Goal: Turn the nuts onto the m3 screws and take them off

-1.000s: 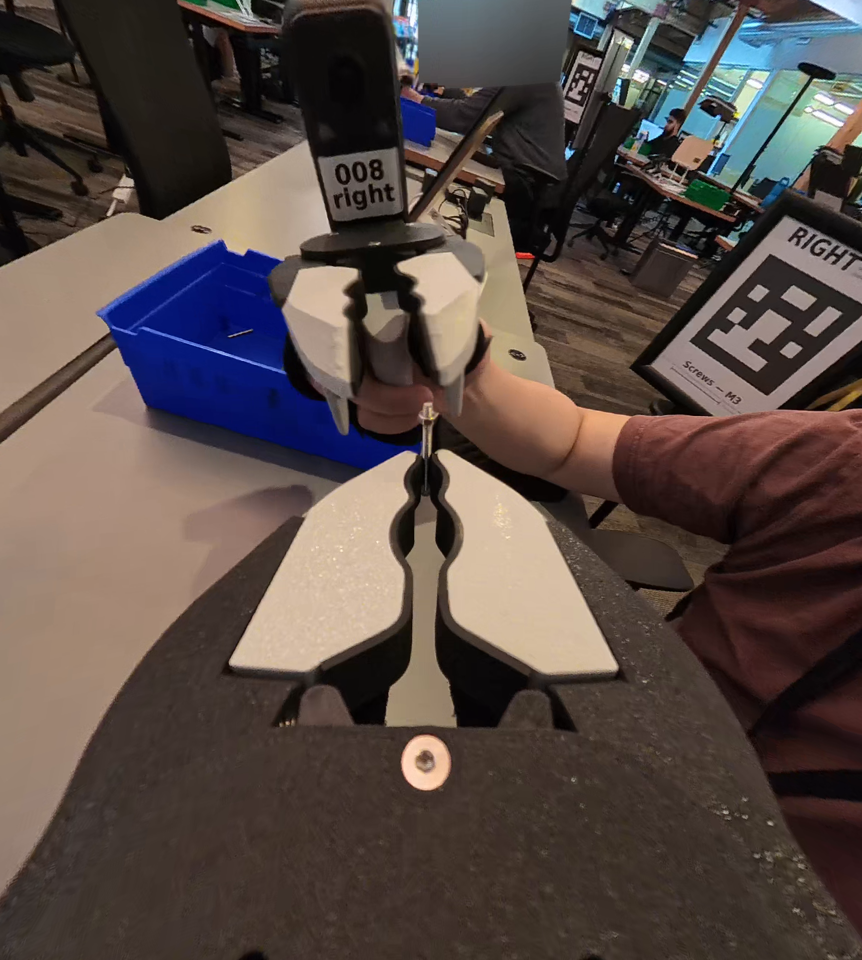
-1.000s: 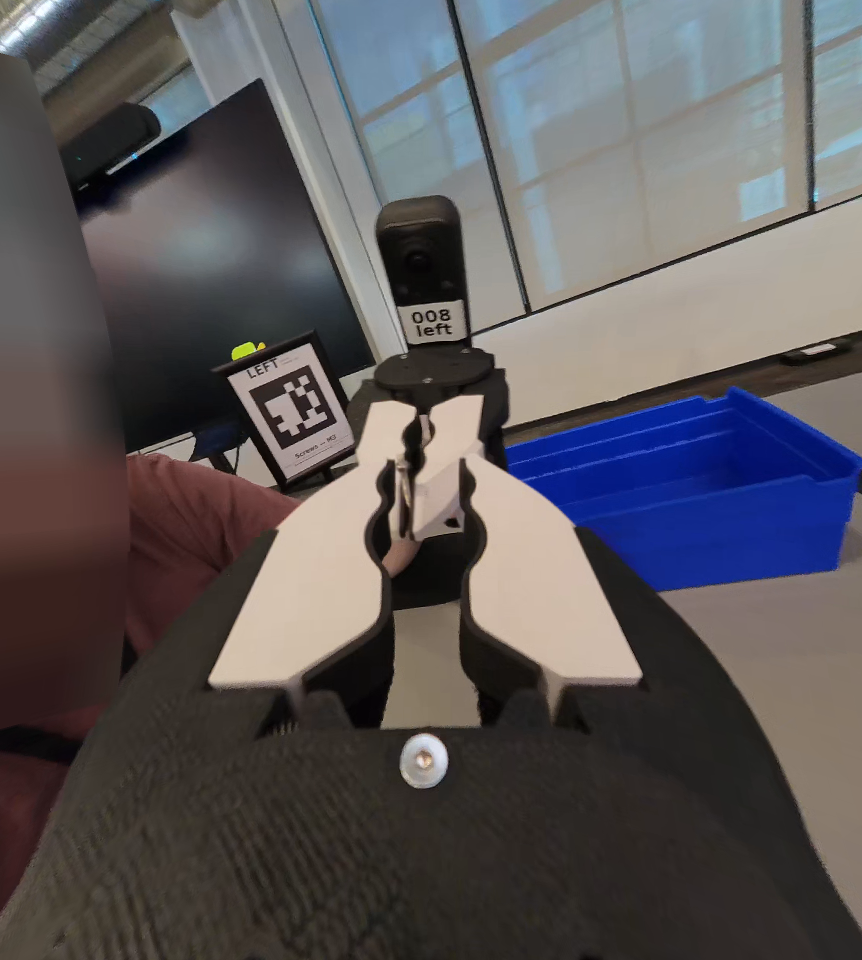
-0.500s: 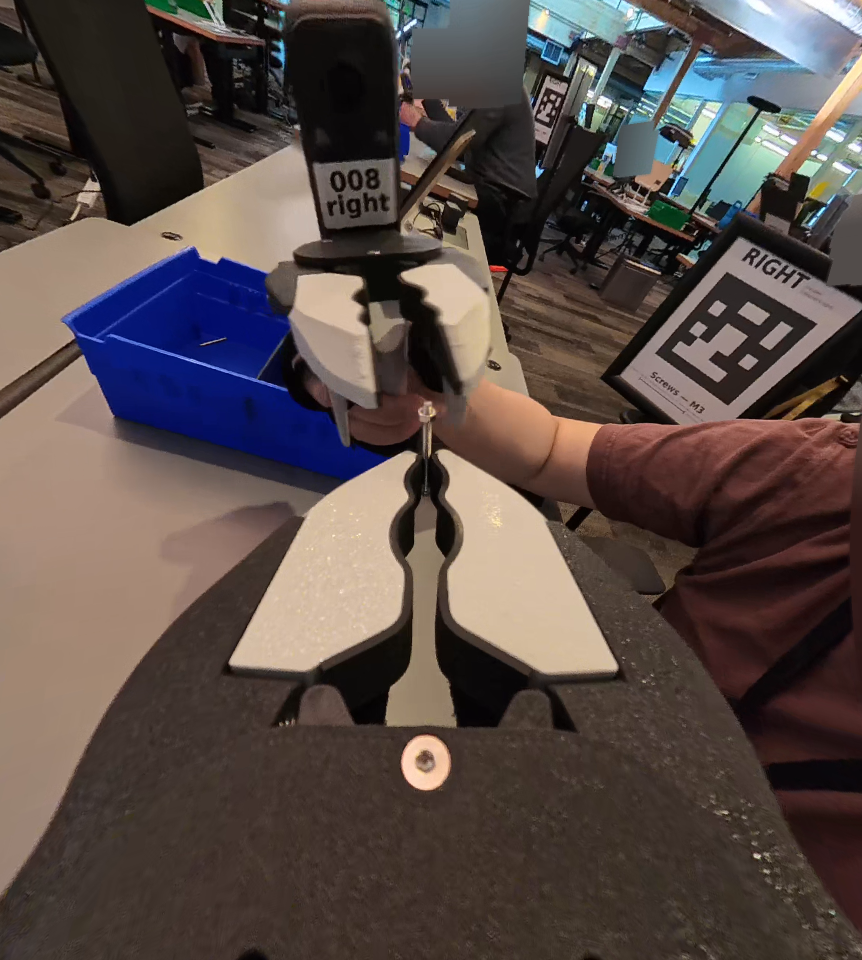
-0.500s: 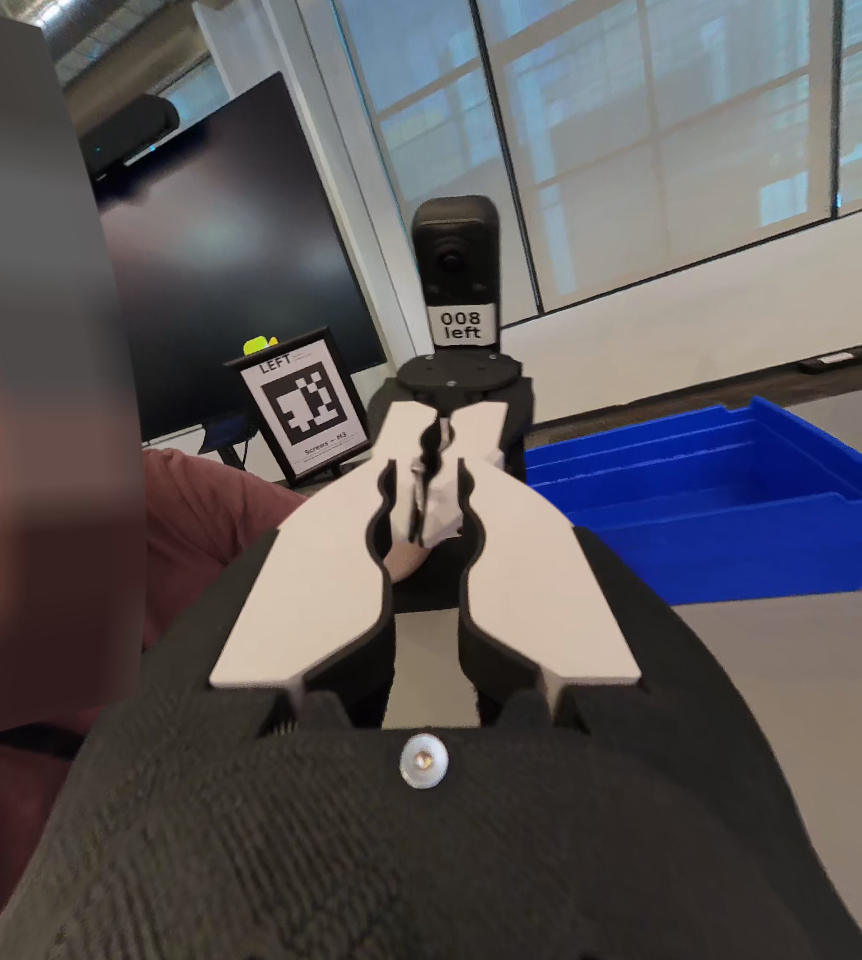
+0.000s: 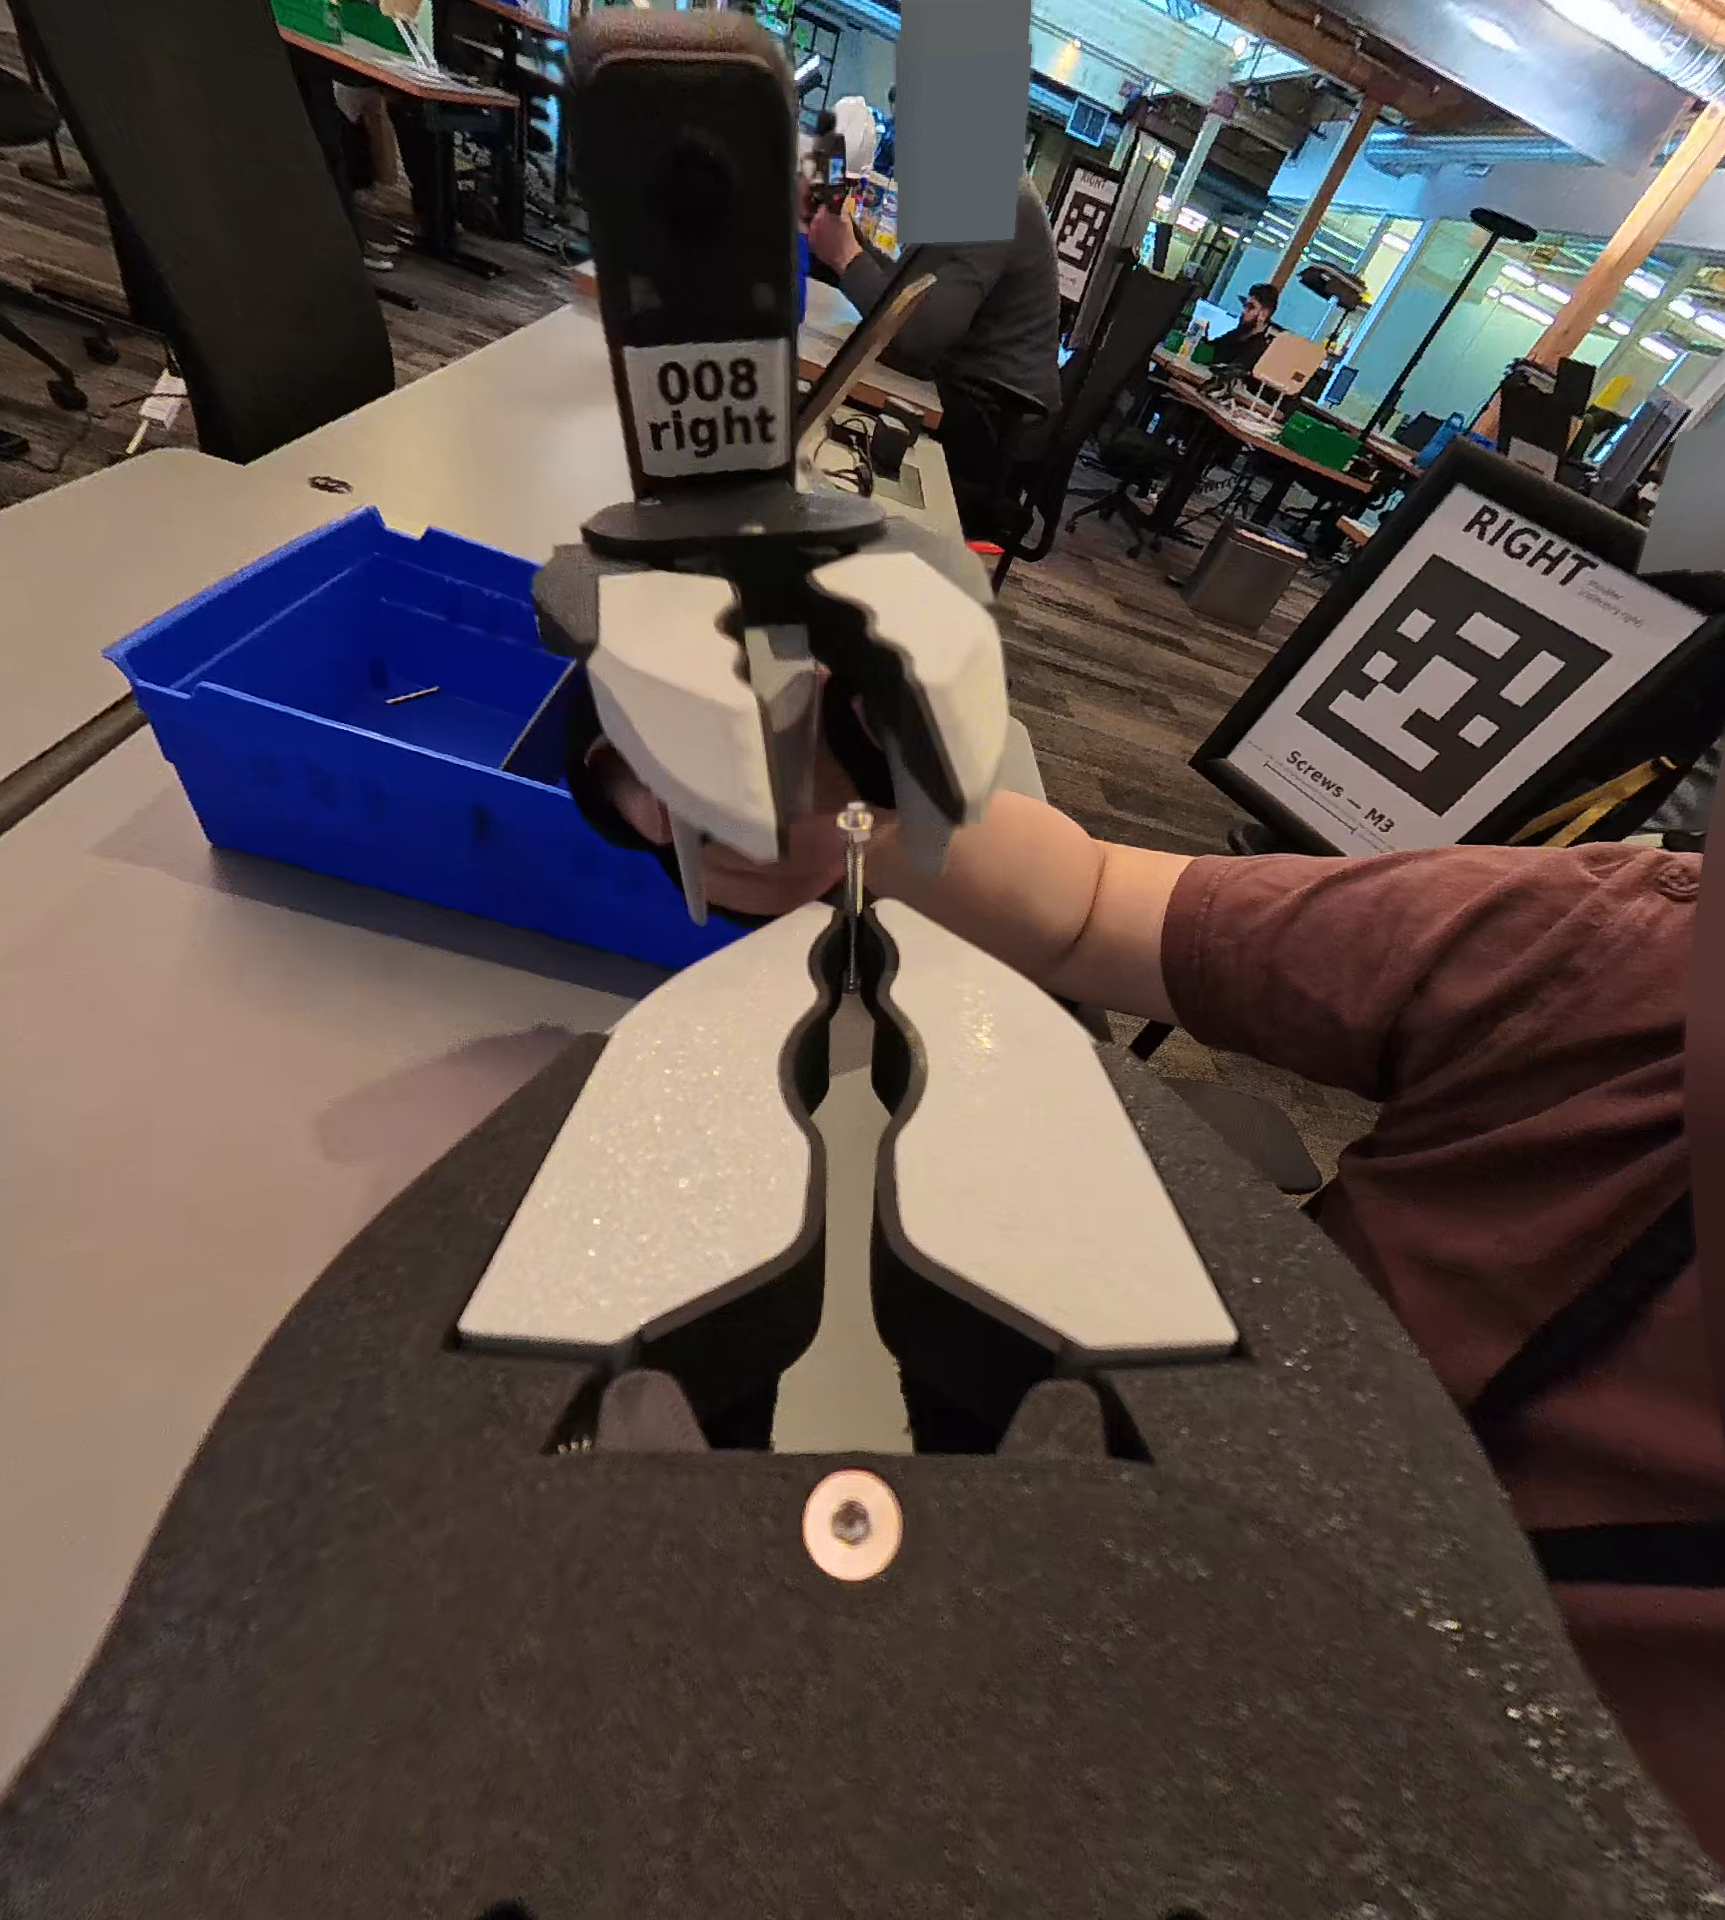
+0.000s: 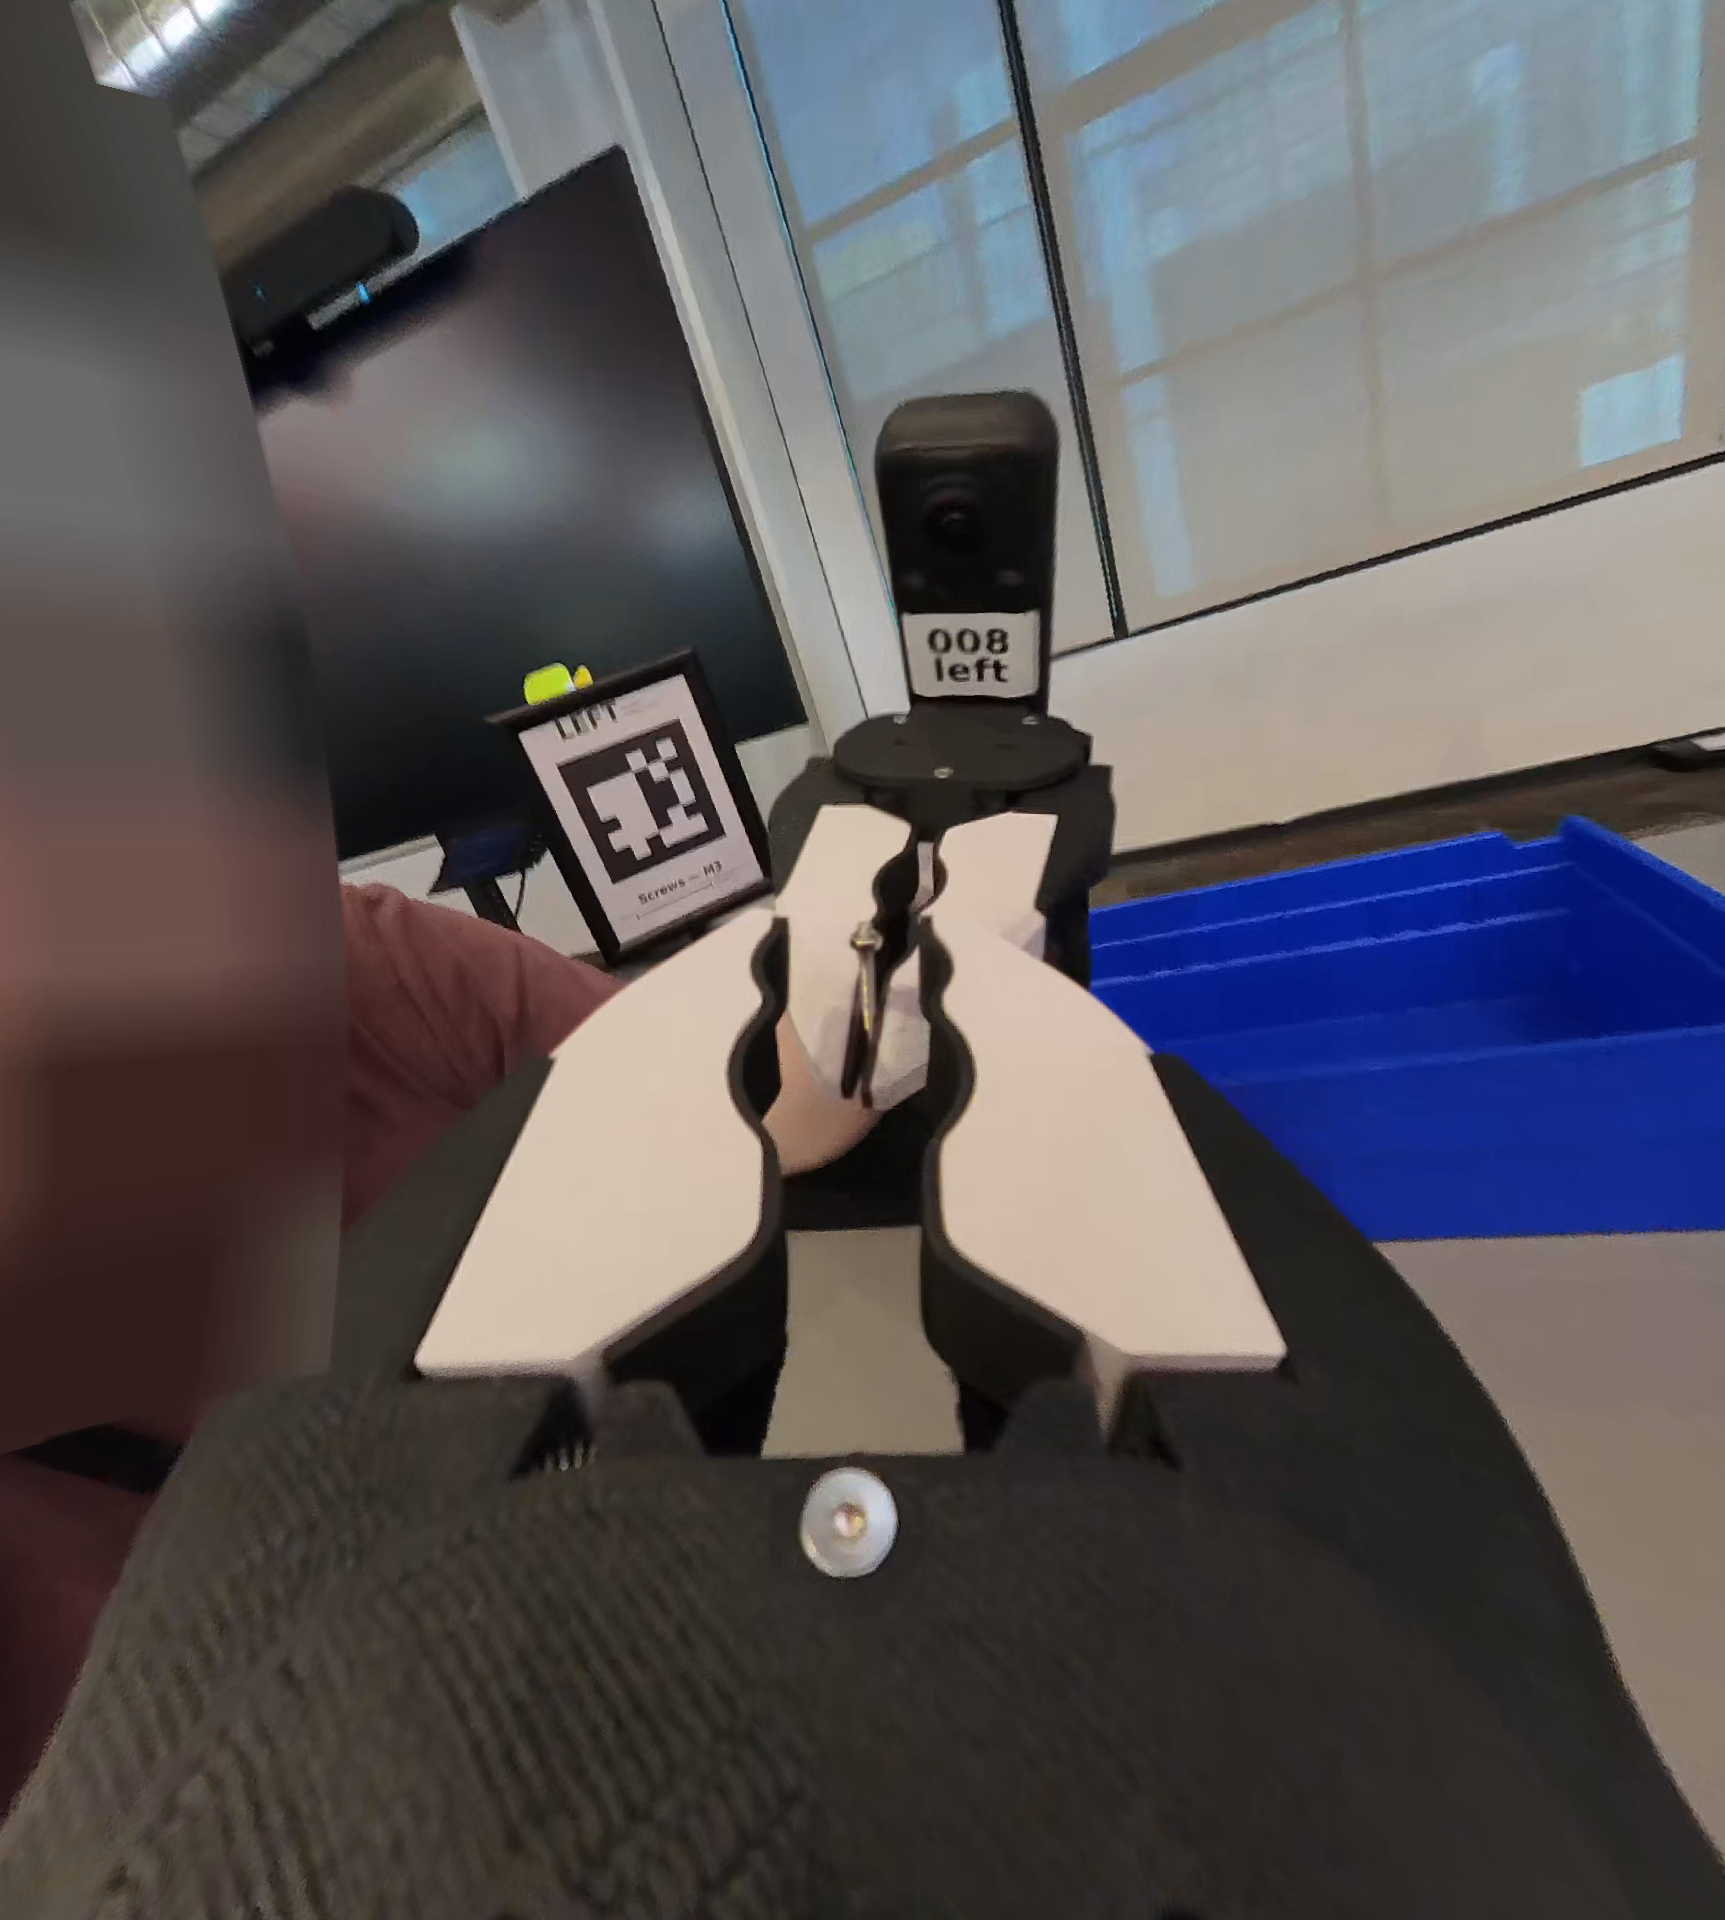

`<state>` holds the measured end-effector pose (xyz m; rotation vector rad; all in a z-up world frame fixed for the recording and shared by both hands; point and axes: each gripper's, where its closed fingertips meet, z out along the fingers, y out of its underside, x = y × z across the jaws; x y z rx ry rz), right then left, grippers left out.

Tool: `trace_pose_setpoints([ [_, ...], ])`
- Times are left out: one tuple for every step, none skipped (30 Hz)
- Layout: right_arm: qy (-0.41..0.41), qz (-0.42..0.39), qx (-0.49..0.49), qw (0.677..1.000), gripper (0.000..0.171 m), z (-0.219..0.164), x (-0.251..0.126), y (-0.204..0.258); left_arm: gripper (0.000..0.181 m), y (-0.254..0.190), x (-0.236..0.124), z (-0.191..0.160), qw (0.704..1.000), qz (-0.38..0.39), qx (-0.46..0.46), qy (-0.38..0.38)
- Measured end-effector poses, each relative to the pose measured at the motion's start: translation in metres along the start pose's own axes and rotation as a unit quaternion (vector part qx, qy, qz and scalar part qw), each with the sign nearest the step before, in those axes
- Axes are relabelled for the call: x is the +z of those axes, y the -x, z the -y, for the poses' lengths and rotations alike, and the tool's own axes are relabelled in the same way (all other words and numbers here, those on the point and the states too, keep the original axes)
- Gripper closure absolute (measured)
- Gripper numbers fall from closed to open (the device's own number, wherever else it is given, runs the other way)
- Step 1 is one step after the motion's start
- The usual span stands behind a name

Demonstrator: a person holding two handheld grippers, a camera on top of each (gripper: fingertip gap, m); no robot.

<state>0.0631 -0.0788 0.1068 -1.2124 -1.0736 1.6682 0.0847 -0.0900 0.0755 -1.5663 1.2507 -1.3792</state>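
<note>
My left gripper (image 5: pixel 853 925) is shut on the lower end of a thin M3 screw (image 5: pixel 852 883), which stands upright out of the fingertips. A small silver nut (image 5: pixel 853 821) sits at the screw's top. My right gripper (image 5: pixel 808 878) faces it from beyond, open, with one fingertip on each side of the nut and apart from it. In the right wrist view the right gripper (image 6: pixel 850 940) is open, with the nut (image 6: pixel 866 935) and screw (image 6: pixel 863 1008) in the gap. The left gripper (image 6: pixel 858 1081) is behind them.
A blue bin (image 5: pixel 370 769) stands on the grey table (image 5: pixel 110 1039) at the left, with one loose screw (image 5: pixel 411 694) in it; it is at the right in the right wrist view (image 6: pixel 1460 1091). A framed marker sign (image 5: pixel 1460 675) stands at the right. The person's forearm (image 5: pixel 1024 883) reaches across. Less than 4 cm separates the two grippers' tips.
The right gripper has sunk a little and tilted, so its fingertips reach lower beside the nut. Its opening looks the same. The left gripper still holds the screw.
</note>
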Motion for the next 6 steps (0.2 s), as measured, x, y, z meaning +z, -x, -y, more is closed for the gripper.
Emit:
trace_pose_setpoints([
  [0.014,-0.007,-0.009,1.000,0.146,-0.0045,0.0040,0.0001,0.179,-0.0010,0.0007,-0.0005,1.000,-0.002,0.000,0.002],
  [0.023,-0.018,-0.018,0.999,0.145,-0.0077,0.0063,-0.0016,0.179,-0.0016,0.0014,-0.0011,1.000,-0.003,0.001,0.004],
  [0.023,-0.028,-0.025,0.999,0.146,-0.0081,0.0064,-0.0043,0.179,-0.0024,0.0021,-0.0013,1.000,-0.003,0.003,0.004],
  [0.017,-0.031,-0.026,0.999,0.147,-0.0066,0.0046,-0.0063,0.179,-0.0036,0.0025,-0.0013,1.000,-0.005,0.004,0.005],
  [0.012,-0.026,-0.020,0.999,0.147,-0.0051,0.0016,-0.0075,0.179,-0.0031,0.0023,-0.0008,1.000,-0.001,0.004,0.004],
  [0.010,-0.020,-0.010,1.000,0.147,-0.0039,-0.0019,-0.0087,0.179,-0.0021,0.0014,-0.0001,1.000,0.003,0.006,0.002],
])
